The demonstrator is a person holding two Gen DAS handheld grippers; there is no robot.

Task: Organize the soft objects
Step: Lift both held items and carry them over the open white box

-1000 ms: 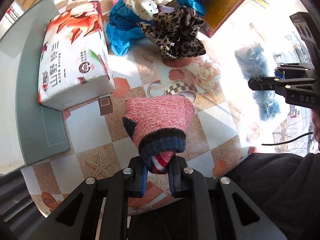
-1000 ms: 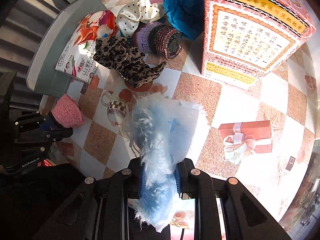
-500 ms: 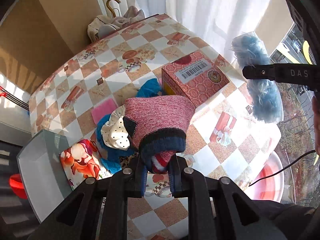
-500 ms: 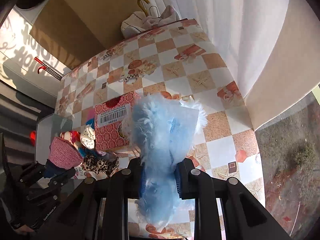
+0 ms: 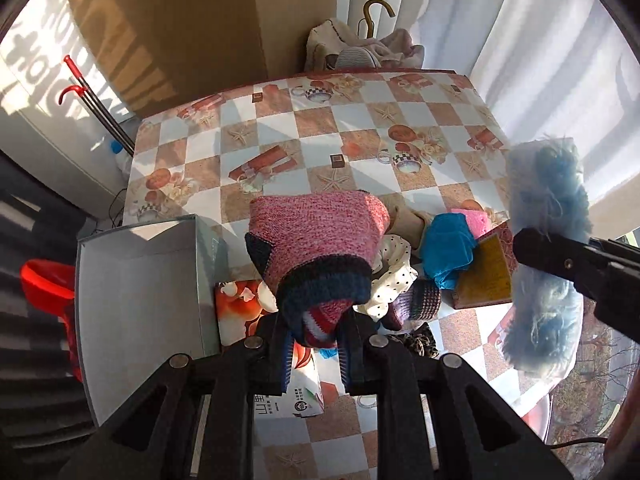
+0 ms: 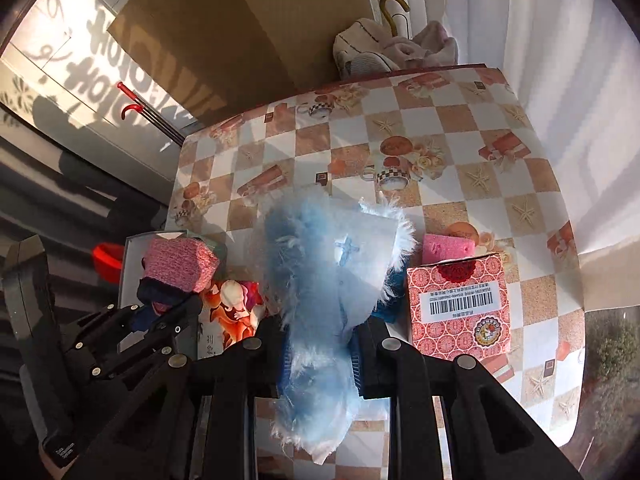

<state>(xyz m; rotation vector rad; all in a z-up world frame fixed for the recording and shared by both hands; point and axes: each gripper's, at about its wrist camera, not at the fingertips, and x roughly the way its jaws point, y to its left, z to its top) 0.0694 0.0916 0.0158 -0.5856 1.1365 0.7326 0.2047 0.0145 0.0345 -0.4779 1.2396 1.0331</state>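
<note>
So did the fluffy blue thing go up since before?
Yes. The fluffy blue thing, clamped in the right gripper, rose away from the checkered table: the red patterned box beside it now looks smaller and farther below.

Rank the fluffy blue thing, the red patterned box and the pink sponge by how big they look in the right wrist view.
1. Fluffy blue thing, though it is held right at the camera, so its true size is unsure.
2. Red patterned box.
3. Pink sponge, partly hidden behind the box.
</note>
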